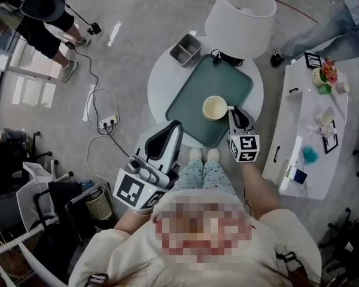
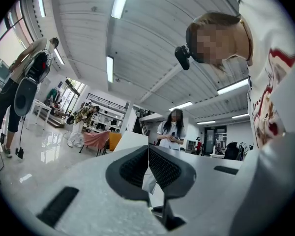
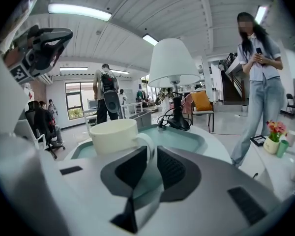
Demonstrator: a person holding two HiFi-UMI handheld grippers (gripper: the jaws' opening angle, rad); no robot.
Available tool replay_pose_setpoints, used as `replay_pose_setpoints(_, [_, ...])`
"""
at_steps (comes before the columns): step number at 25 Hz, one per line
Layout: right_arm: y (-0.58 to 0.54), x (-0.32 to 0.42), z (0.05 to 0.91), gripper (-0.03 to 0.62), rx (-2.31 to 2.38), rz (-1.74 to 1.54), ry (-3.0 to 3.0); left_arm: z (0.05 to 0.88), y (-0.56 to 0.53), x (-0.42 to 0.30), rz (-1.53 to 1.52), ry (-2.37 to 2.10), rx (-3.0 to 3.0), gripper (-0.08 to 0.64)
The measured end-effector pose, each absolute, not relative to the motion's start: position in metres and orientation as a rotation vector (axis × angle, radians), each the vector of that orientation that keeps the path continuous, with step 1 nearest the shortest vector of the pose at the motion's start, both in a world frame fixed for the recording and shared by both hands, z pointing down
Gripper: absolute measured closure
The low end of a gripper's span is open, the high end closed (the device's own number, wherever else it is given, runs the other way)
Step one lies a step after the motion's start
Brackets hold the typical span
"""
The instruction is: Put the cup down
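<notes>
A cream cup (image 1: pixel 215 107) is over the right part of the teal tray (image 1: pixel 191 100) on the round white table (image 1: pixel 158 82). My right gripper (image 1: pixel 232 110) comes at it from the right, jaws shut on its handle. In the right gripper view the cup (image 3: pixel 114 135) stands upright just past the jaw tips, its handle pinched in the right gripper (image 3: pixel 152 154); its base is hidden, so contact with the tray (image 3: pixel 187 139) cannot be told. My left gripper (image 1: pixel 175 128) hangs off the table's near edge, shut and empty, pointing up into the room (image 2: pixel 148 151).
A white lamp (image 1: pixel 240 11) stands at the tray's far edge, a grey metal bin (image 1: pixel 185 49) at the table's back left. To the right is a long white table (image 1: pixel 305 130) with small items. A power strip and cables (image 1: pixel 107 122) lie on the floor. People stand around.
</notes>
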State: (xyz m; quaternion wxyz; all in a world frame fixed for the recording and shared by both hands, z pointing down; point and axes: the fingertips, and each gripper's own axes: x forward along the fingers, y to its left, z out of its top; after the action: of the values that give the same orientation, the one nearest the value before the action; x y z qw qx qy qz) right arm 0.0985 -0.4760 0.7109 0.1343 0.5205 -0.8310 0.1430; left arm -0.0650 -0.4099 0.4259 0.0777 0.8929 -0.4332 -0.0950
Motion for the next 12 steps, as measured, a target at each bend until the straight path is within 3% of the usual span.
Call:
replay_pose_setpoints(6, [-0.455, 0.109, 0.703, 0.538, 1.507, 0.380, -2.365, 0.422, -0.413, -0.058, -0.311, -1.238, 2.711, 0.543])
replay_pose_setpoints(12, [-0.442, 0.110, 0.634, 0.538, 1.527, 0.286, -2.431, 0.417, -0.412, -0.047, -0.322, -1.171, 2.750, 0.544])
